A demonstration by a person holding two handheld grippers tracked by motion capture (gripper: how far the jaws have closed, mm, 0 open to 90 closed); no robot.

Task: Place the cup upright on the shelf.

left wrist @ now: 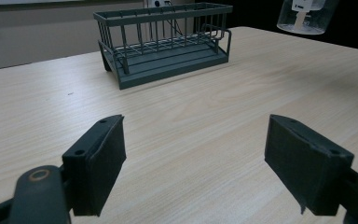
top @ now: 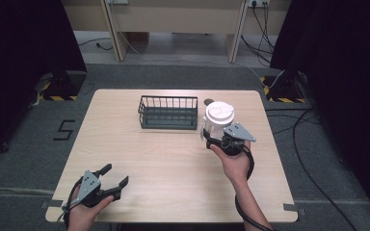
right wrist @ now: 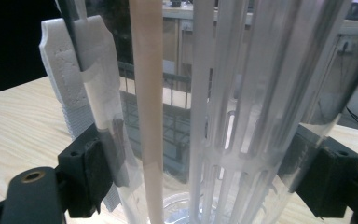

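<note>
Wooden table point(top: 173, 159) | clear ribbed jar point(top: 217, 124), white lid | right hand-held gripper point(top: 220, 139) clamps it | left hand-held gripper point(top: 112, 180) wide

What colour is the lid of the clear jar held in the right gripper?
White. The lid on the clear jar shows best in the high view.

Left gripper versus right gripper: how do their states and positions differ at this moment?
The left gripper has its jaws spread wide with nothing between them; the right gripper is shut on the clear jug. The left gripper sits at the table's near left corner; the right gripper is held farther in, beside the wire basket. Both have black jaws and a grey plate on top.
</note>
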